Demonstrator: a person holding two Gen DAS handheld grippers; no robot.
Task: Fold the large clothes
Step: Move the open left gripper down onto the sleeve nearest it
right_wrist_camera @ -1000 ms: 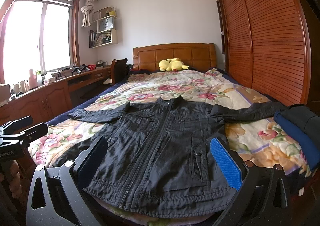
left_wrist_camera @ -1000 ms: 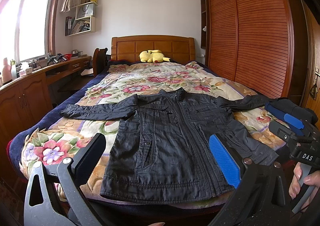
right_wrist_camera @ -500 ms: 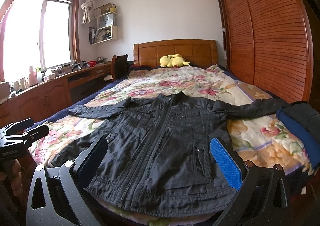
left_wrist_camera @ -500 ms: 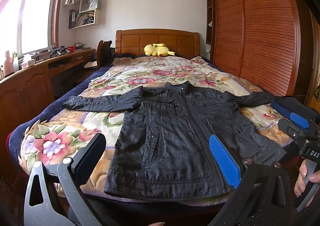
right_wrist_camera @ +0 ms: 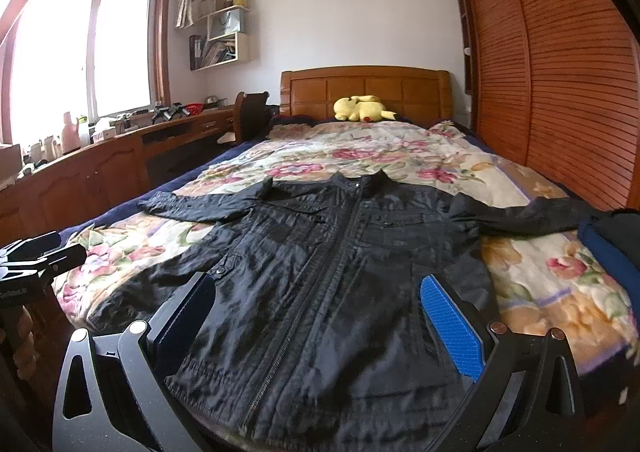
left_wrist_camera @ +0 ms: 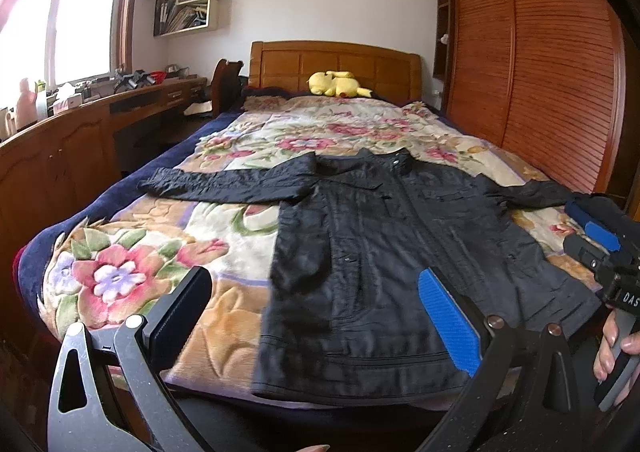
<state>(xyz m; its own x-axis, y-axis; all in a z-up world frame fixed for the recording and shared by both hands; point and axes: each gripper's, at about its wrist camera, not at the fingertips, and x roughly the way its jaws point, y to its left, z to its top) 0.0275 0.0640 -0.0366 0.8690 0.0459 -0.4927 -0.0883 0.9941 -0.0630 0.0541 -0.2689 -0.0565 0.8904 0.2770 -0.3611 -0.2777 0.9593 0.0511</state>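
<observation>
From my left wrist view, the left claw [left_wrist_camera: 316, 316] is spread wide with nothing between its fingers, hanging over the foot of the bed [left_wrist_camera: 132, 252]. The black jacket [left_wrist_camera: 400, 252] lies flat and zipped on the floral blanket [left_wrist_camera: 168, 260], collar toward the headboard [left_wrist_camera: 336, 61], hem at the near edge, both sleeves stretched out to the sides. At the right edge I see the right claw [left_wrist_camera: 596, 236] side-on, with a hand [left_wrist_camera: 618, 344] wrapped on its grip; its blue-padded fingers stand apart, just beside the jacket's right sleeve end. A yellow plush toy [left_wrist_camera: 338, 83] rests by the headboard.

From my right wrist view, the right claw [right_wrist_camera: 318, 320] is likewise released, its fingers straddling the jacket [right_wrist_camera: 340, 272] near the hem without touching cloth that I can make out. The zipper runs up between the fingers toward the collar. The left claw [right_wrist_camera: 40, 252] shows at the left edge over the blanket [right_wrist_camera: 540, 276] corner. The wardrobe's [right_wrist_camera: 560, 91] slatted doors stand along the right of the bed [right_wrist_camera: 120, 211].
</observation>
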